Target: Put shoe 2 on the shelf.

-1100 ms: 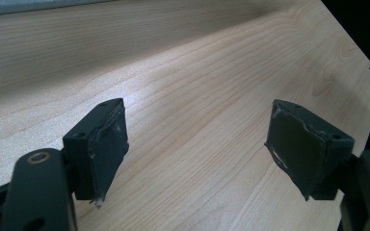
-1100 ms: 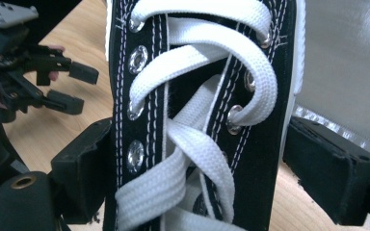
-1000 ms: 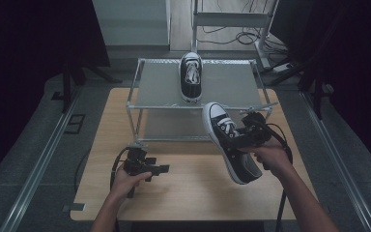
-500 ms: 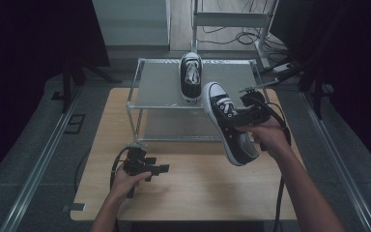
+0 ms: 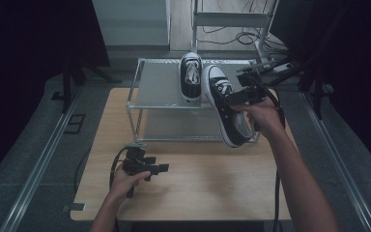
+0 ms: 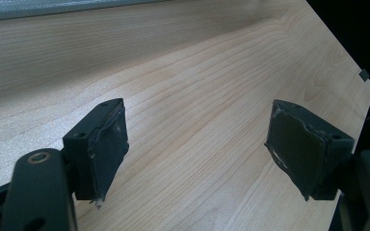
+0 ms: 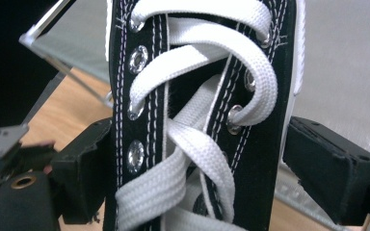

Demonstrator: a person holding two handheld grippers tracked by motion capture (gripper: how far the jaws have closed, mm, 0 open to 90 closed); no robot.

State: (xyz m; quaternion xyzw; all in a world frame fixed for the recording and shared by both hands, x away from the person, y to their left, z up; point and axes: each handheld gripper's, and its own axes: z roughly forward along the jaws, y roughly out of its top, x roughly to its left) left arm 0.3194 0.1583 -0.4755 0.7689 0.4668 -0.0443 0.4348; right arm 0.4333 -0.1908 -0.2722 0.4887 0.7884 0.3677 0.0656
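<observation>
The wooden worktop (image 5: 193, 169) carried a low metal shoe rack (image 5: 160, 89) along its far edge, and one black sneaker with white laces (image 5: 191, 77) already sat on the rack's top shelf, toe pointing toward the person. Since a second earlier the second sneaker (image 5: 224, 104) had travelled up and away from the near right part of the worktop, so that its white toe cap now hung over the top shelf just right of its mate, while its heel still reached out past the rack's near edge. The right claw (image 5: 236, 99) was clenched across the laced middle of that shoe; in the right gripper view the pads pressed both sides of the upper (image 7: 200, 120). That suggested the pair was close to complete, with only the lowering and release left. The left claw (image 5: 162, 168) rested low over the near left of the worktop, jaws parted and holding nothing (image 6: 197, 149).
</observation>
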